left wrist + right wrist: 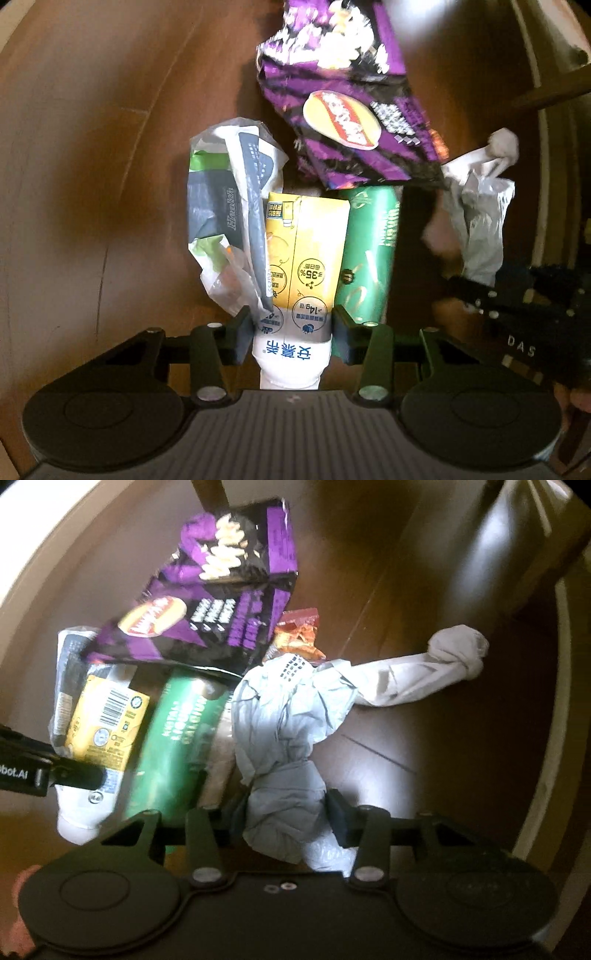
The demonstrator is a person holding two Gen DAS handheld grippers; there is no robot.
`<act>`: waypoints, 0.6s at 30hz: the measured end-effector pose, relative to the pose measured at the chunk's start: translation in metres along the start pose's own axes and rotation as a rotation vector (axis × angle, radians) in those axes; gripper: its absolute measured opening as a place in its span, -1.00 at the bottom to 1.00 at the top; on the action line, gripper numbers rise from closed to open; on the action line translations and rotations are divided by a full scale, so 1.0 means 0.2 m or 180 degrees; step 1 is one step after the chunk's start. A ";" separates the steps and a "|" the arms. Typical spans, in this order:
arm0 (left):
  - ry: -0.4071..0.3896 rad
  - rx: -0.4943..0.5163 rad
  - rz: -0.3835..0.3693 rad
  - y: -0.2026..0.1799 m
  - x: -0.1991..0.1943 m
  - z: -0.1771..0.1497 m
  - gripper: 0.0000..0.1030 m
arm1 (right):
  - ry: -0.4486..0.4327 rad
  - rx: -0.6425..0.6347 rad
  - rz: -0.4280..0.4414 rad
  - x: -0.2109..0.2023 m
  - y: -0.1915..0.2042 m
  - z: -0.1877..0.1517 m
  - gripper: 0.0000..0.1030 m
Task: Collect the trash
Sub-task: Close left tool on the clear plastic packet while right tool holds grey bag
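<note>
A heap of trash lies on a brown wooden floor (92, 147). My left gripper (291, 338) is shut on the white end of a yellow and white drink carton (306, 251), its pads pressing both sides. A crumpled white and grey wrapper (229, 206) lies left of the carton and a green box (369, 251) lies right of it. A purple chip bag (343, 110) rests across their far ends. My right gripper (288, 812) is shut on a bunched grey plastic bag (280, 723), whose knotted white tail (458, 650) trails off to the right.
A red-orange snack wrapper (299, 635) pokes out between the purple chip bag (221, 590) and the grey bag. A pale skirting edge (561, 701) curves along the right, with dark furniture (498, 554) at the upper right. Bare floor shows to the right of the heap.
</note>
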State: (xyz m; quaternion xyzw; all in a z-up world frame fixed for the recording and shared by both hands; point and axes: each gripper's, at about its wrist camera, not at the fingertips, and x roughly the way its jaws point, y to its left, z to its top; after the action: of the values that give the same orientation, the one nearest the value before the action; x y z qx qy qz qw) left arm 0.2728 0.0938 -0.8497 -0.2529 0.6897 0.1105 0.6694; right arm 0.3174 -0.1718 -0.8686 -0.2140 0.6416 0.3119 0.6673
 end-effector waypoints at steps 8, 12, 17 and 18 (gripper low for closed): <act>0.0038 0.0073 0.0089 0.07 0.14 0.01 -0.14 | 0.0054 0.0066 -0.0023 0.00 0.03 -0.06 -0.13; 0.0032 0.0076 0.0029 0.11 0.16 0.01 -0.11 | 0.0100 0.0146 -0.0042 0.07 0.01 -0.08 -0.13; 0.0062 0.0044 -0.0210 0.17 0.07 -0.01 0.35 | 0.0144 0.0167 -0.0021 0.12 0.00 -0.09 -0.13; 0.0043 0.0032 -0.0230 0.18 0.03 -0.01 0.36 | 0.0153 0.0190 -0.0012 0.12 -0.01 -0.09 -0.13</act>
State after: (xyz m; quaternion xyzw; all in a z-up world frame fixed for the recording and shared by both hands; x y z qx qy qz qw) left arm 0.2538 0.1224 -0.8626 -0.2750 0.6852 0.0810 0.6695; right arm 0.3045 -0.1822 -0.8936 -0.2027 0.6661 0.2861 0.6583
